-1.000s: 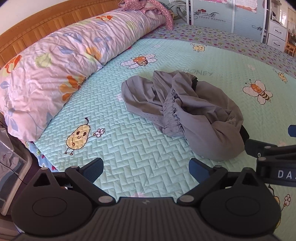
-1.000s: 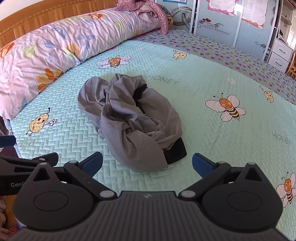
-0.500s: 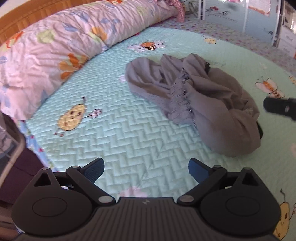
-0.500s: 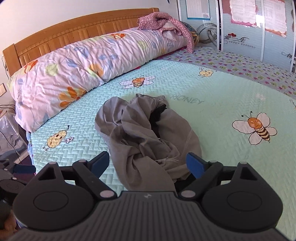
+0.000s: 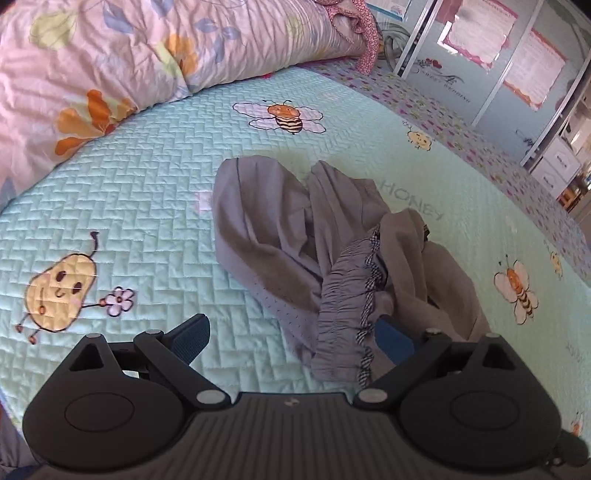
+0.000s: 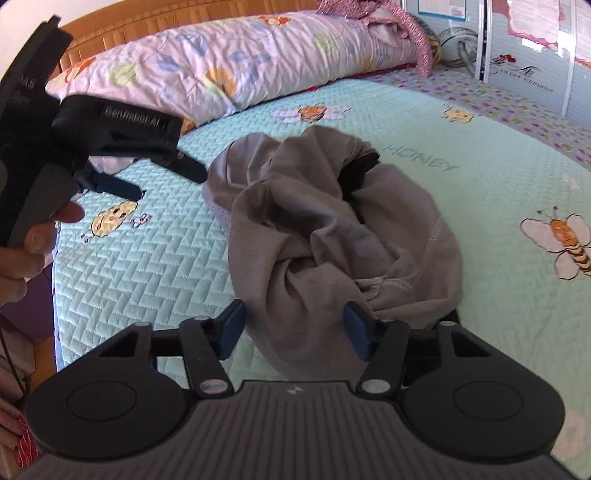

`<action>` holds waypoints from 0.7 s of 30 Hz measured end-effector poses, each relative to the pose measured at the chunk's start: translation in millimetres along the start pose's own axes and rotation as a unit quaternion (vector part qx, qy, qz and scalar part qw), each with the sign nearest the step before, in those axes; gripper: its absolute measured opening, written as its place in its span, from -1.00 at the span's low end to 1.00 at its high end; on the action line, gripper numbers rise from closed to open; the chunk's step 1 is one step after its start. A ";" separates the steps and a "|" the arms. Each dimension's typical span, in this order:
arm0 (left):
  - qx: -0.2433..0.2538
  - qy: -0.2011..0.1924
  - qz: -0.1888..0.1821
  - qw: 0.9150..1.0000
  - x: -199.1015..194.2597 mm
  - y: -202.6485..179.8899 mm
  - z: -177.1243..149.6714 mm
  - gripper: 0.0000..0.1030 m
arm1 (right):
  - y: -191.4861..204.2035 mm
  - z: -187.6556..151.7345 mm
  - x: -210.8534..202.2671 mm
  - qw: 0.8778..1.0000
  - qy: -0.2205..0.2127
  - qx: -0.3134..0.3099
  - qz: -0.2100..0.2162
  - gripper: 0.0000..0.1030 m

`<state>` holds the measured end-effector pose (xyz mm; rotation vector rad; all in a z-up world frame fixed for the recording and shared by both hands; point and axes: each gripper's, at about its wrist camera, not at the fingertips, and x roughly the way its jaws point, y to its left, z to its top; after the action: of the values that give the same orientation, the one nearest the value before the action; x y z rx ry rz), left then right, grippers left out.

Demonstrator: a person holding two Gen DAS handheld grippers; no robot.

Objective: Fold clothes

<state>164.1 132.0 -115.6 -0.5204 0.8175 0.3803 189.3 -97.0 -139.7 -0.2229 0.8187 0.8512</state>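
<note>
A crumpled grey garment [image 5: 288, 236] lies in a heap on the bee-print quilt [image 5: 147, 192]. Its gathered elastic waistband [image 5: 340, 306] with a checked trim runs down toward my left gripper [image 5: 291, 336]. That gripper is open, and the waistband's end drapes over its right pad. In the right wrist view the garment [image 6: 332, 229] fills the middle. My right gripper [image 6: 293, 330] straddles the heap's near fold and its jaws are closing. The right pad touches the cloth; a thin gap shows at the left pad. The left gripper [image 6: 159, 181] also shows at the upper left, held by a hand [image 6: 29, 236].
A long floral pillow [image 6: 229, 62] lies along the wooden headboard [image 6: 122, 33] behind the heap. A pink patterned cloth [image 6: 402, 22] sits at the pillow's far end. Wardrobe doors [image 5: 498, 55] stand beyond the bed. The bed's edge [image 6: 55, 295] drops off on the left.
Both grippers came down and closer to the grey heap. The right jaws narrowed around its near fold. The left gripper shifted until the waistband lay between its fingers.
</note>
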 end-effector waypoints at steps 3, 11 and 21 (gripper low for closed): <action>-0.021 0.008 -0.020 1.000 12.1 1.2 -9.3 0.92 | -5.3 -2.9 10.0 1.000 0.006 0.008 0.006 -0.01; 0.000 0.019 -0.060 0.998 35.5 -21.7 -1.7 0.92 | -9.3 -10.7 17.2 1.000 -0.014 0.023 -0.003 -0.58; 0.030 0.057 -0.090 0.994 71.3 -42.3 -1.2 -0.41 | -17.9 -20.2 2.7 0.996 -0.055 0.065 0.010 -0.81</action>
<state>229.9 105.7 -158.8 -0.5585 0.8819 0.1614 192.5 -116.9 -157.8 -0.0516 0.7708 0.8181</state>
